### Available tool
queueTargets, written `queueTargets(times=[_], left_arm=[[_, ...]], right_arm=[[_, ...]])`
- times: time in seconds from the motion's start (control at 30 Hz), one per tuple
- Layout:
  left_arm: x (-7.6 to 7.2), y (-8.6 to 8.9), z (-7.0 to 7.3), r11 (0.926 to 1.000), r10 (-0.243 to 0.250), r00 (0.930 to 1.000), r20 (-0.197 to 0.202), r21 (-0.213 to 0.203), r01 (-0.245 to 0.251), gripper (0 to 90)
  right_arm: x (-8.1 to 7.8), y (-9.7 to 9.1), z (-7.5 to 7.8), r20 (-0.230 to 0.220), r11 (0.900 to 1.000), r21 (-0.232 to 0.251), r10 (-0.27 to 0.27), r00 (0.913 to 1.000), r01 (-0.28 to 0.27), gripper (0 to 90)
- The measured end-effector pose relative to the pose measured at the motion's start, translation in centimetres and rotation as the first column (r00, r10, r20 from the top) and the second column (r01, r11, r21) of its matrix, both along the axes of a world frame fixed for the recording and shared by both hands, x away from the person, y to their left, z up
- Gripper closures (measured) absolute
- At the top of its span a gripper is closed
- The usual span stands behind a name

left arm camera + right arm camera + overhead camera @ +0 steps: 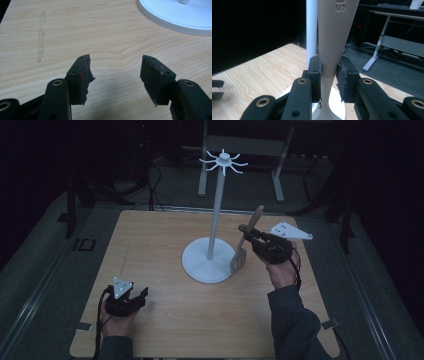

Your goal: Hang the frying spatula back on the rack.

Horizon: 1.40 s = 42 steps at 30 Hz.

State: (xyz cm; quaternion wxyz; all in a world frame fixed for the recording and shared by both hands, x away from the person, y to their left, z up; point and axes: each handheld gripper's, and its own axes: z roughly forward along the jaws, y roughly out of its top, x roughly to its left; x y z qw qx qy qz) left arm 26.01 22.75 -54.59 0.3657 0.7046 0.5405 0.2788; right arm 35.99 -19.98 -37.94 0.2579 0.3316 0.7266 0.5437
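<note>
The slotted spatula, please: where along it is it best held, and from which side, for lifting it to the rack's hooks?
Probably the narrow neck of the slotted spatula, just above the blade, where the right gripper clamps its flat faces from the side. That leaves the handle's upper end free beside the utensil rack pole.

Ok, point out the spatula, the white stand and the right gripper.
spatula (239,260), high view, slotted blade.
white stand (216,215), high view, middle of the pole.
right gripper (329,75), right gripper view, between the jaws shut on the spatula's handle.
</note>
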Motion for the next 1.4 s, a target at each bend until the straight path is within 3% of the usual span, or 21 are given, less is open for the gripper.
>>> queueTargets(times=[1.4], left_arm=[[0.0,0.1,0.0,1.0000,0.002,1.0000,0.003,-0.009,-0.002,41.7]], right_arm=[[1.9,2.5,3.3,0.015,0.9991,0.007,0.041,0.9991,-0.041,74.4]])
